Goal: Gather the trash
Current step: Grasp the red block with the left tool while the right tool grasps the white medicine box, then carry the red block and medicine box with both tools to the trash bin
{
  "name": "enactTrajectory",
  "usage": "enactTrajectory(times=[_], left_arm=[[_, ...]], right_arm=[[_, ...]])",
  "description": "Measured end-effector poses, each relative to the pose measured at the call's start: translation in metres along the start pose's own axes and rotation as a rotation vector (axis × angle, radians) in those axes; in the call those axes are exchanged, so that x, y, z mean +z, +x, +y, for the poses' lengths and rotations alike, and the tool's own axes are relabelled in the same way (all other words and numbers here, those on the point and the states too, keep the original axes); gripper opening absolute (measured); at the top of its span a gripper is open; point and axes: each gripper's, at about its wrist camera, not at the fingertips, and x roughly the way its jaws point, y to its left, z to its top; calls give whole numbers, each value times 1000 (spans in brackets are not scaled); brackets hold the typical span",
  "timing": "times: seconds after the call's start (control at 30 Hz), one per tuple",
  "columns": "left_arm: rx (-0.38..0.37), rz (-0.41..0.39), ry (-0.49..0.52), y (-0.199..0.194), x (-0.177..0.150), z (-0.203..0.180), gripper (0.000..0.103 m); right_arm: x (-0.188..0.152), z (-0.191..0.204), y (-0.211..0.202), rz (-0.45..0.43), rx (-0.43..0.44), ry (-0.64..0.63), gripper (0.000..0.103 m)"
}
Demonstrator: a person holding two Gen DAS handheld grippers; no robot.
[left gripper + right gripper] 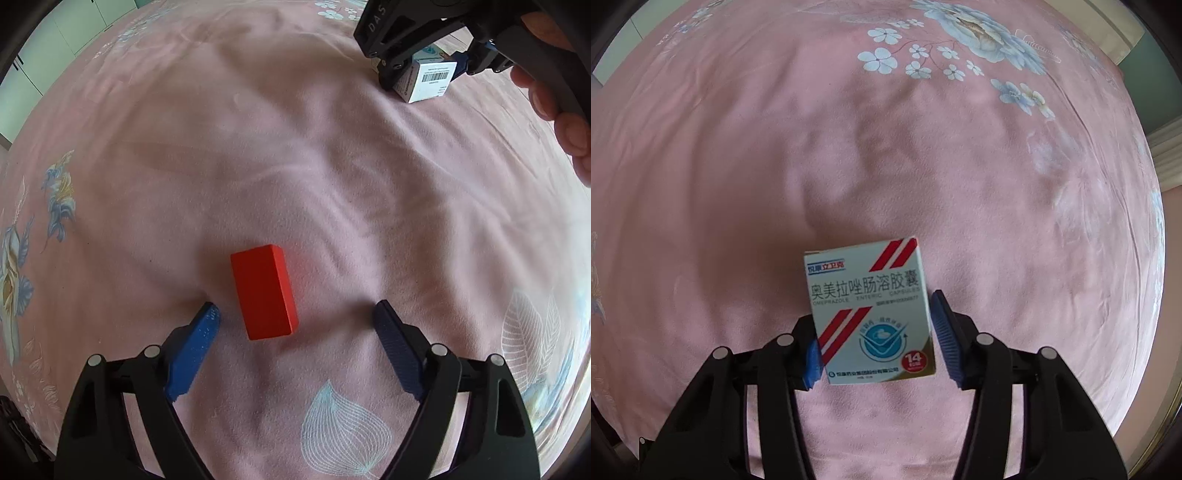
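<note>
Two pieces of trash are in play on the pink floral bedspread (pixel 295 147). From the left wrist view, the left gripper (pixel 297 314) sits low over the cloth with its blue fingers (pixel 199 343) spread wide, and a red block (pixel 264 291) lies flat on the bedspread between them, nearer the left finger but touching neither. Far up to the right in that same view, the right gripper (pixel 421 70) is held by a hand (pixel 554 92) and has a white medicine box (pixel 428 79) between its fingers, the barcode end facing out. From the right wrist view, that medicine box (pixel 873 314) stands upright in the right gripper (pixel 875 332), its printed face with red stripes, a round blue emblem and a red "14" badge turned toward the camera. The left finger (pixel 812 356) is pressed against the box's lower left edge; the ribbed right finger (pixel 945 339) sits just beside the right edge, and I cannot tell whether it touches. The box and the block are well apart.
</note>
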Motion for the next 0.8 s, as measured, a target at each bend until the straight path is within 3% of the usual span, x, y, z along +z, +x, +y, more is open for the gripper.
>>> enactTrajectory(times=[0.1,0.27,0.37,0.43,0.6,0.8], left_arm=[[-6,-20,3,-6,-1,-8,67],[-25,-31,-2,-4,8,-8,58],[-33,-46,0,-5,13,-4,44],[-45,-61,18,-8,15,-3,22],[-79,-62,57,-14,20,8,22],[-105,-68,61,-38,22,54,22]], right_arm=[[-3,1,0,-15,15,4,46],[-6,2,-3,-15,13,-10,46],[-8,4,-7,-23,15,-1,46],[-11,3,-9,-32,22,18,45],[-21,-2,-20,-58,23,58,45],[-29,-13,-52,-106,34,125,45]])
